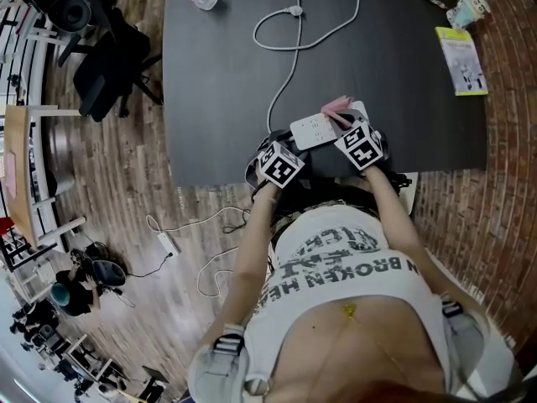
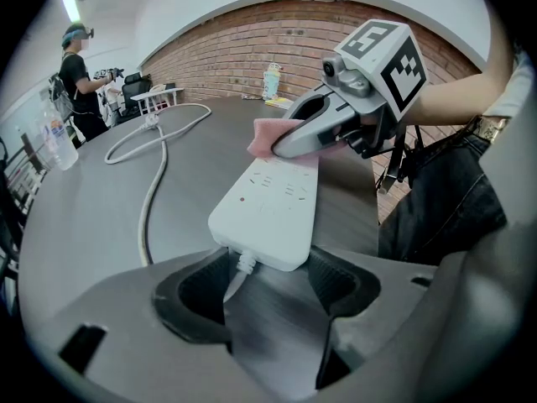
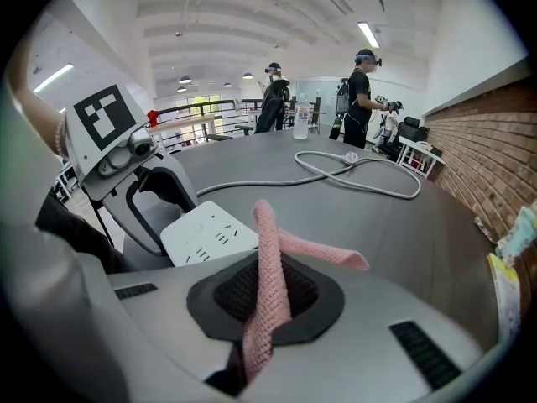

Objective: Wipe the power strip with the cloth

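Dark bench (image 1: pixel 218 74) underneath it all | white power strip (image 1: pixel 317 129) lying near the front edge, cord (image 1: pixel 289 65) looping away | left hand-held gripper (image 2: pixel 267 267) clamped on the strip's cord end | right hand-held gripper (image 3: pixel 267 288) pinching the pink cloth (image 3: pixel 268 250), down at the strip's far end

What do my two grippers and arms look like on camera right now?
The left gripper and right gripper are both smooth grey shells with black textured pads inside the fingers. Each carries a white cube printed with black square markers. Forearms are bare below a white printed T-shirt; a band circles the right wrist.
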### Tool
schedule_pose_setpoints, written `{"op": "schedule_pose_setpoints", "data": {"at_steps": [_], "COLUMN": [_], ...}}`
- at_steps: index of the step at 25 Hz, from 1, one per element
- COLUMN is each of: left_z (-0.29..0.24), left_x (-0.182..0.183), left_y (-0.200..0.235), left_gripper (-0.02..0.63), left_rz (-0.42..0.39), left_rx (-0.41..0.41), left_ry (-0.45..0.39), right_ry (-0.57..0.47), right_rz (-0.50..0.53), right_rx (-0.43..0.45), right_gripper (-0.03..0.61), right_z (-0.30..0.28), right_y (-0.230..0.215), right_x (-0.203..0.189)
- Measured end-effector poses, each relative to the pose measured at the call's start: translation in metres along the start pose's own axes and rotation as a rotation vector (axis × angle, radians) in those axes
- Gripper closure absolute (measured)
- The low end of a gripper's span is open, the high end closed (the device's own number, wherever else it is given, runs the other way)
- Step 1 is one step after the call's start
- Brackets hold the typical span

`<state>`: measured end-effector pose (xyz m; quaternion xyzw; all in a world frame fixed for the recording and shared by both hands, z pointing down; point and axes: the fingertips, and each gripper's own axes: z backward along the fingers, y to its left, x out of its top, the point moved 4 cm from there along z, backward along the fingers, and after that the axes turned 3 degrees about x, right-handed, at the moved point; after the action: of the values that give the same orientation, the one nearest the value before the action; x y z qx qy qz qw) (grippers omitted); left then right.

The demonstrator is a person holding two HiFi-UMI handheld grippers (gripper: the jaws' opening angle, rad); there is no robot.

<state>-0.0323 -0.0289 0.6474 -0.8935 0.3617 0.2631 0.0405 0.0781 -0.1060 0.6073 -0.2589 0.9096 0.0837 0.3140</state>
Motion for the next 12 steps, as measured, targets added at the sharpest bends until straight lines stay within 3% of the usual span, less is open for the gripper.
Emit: {"op": "schedule_pose_setpoints", "data": {"at_steps": [12], "left_z": [-0.001], "left_x": [0.000], "left_y": [0.000], "left_gripper": [0.334], "left_rz": [-0.004], "left_rx": [0.014], "left_ry": [0.009], "right_ry": [0.004], "right_rz": [-0.057], "right_rx": [-0.042], "right_gripper": [0.561], "right_z": [0.010], "right_y": [-0.020], "right_x": [-0.015]}}
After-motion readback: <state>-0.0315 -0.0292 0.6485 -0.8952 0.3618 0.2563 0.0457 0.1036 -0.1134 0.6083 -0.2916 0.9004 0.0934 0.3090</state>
